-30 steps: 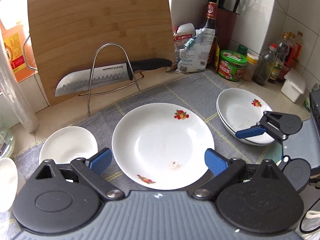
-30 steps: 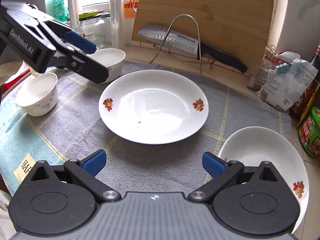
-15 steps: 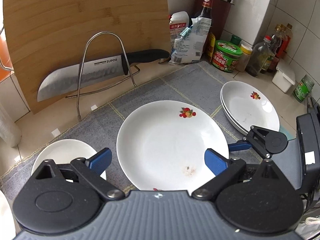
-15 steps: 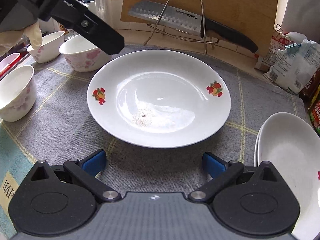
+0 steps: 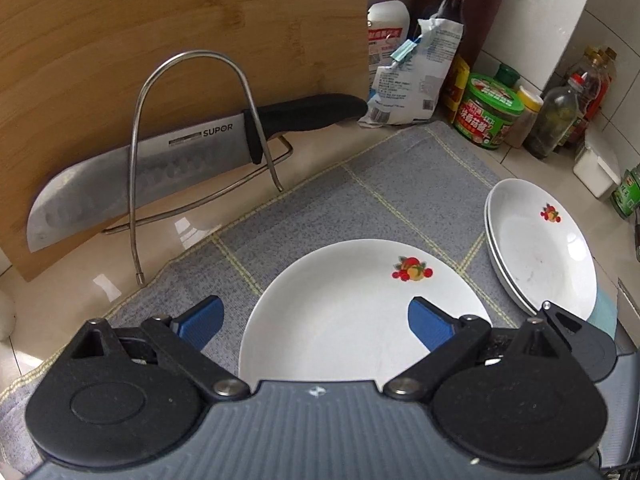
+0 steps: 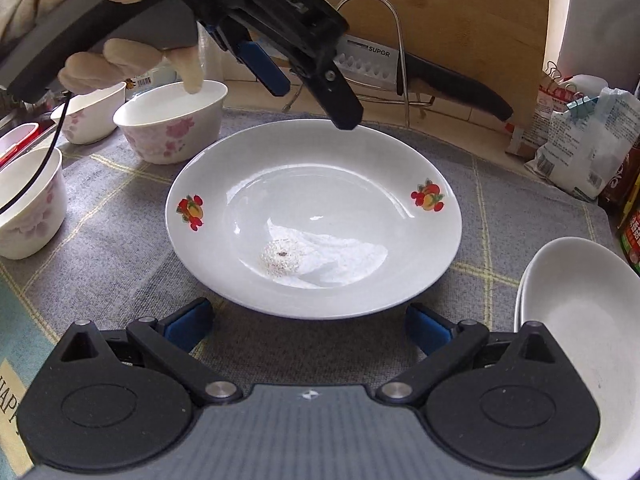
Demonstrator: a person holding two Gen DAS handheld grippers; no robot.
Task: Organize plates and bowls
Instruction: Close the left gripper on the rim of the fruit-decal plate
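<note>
Lone plate lying mid-mat, stacked plates at the mat's right edge, bowls toward its left. Left gripper poised over the far rim, right gripper at the near rim, both spread wide, holding nothing. Best to pinch the rim squarely, lift level, then nest onto the stack.

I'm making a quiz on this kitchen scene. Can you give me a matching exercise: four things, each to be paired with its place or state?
Things:
1. big plate
2. knife
3. flowered bowl
4. left gripper

Places or states:
A. rests in the wire rack by the cutting board
B. open, holding nothing
C. middle of the grey mat, crumbs inside
D. left of the big plate in the right wrist view

Pairs: 1-C, 2-A, 3-D, 4-B
</note>
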